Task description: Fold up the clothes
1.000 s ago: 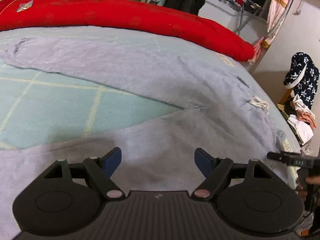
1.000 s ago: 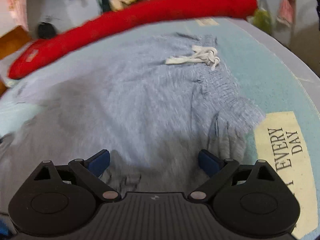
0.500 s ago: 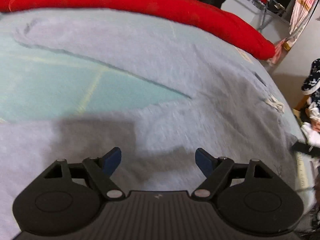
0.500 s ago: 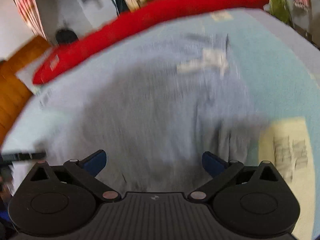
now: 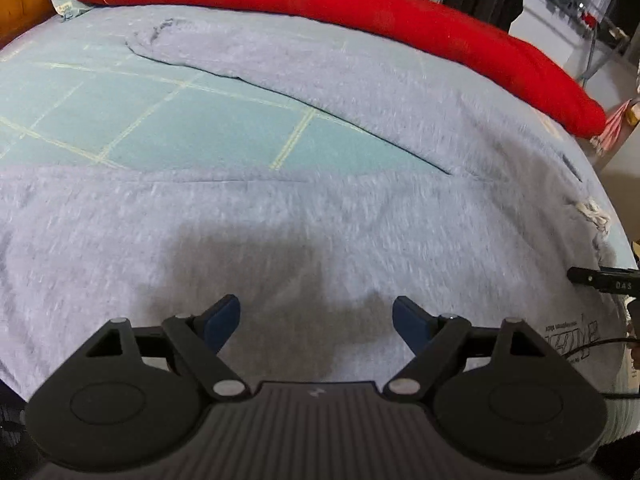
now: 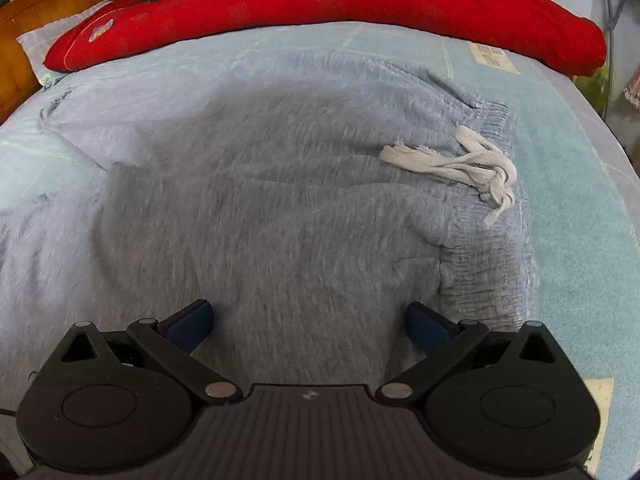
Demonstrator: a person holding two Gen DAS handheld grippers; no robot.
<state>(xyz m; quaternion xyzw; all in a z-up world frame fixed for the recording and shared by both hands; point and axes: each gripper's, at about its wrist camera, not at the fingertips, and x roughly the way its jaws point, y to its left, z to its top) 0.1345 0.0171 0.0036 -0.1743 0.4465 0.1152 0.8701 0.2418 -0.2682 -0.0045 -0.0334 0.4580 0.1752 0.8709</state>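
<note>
**Sweatpants flat on bed, nothing gripped**

Grey sweatpants (image 6: 280, 208) spread across bed (image 5: 180, 132), below red bolster (image 6: 360, 4). Left gripper (image 5: 316, 316) and right gripper (image 6: 308, 320): fingers wide, empty. Risk: pinching bed cover too; snagging drawstring (image 6: 452, 164) near waistband.

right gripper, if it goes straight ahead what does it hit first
Probably the grey pants spread on the bed: the open right gripper points down at the fabric just short of the waistband. Depth is unclear.
</note>
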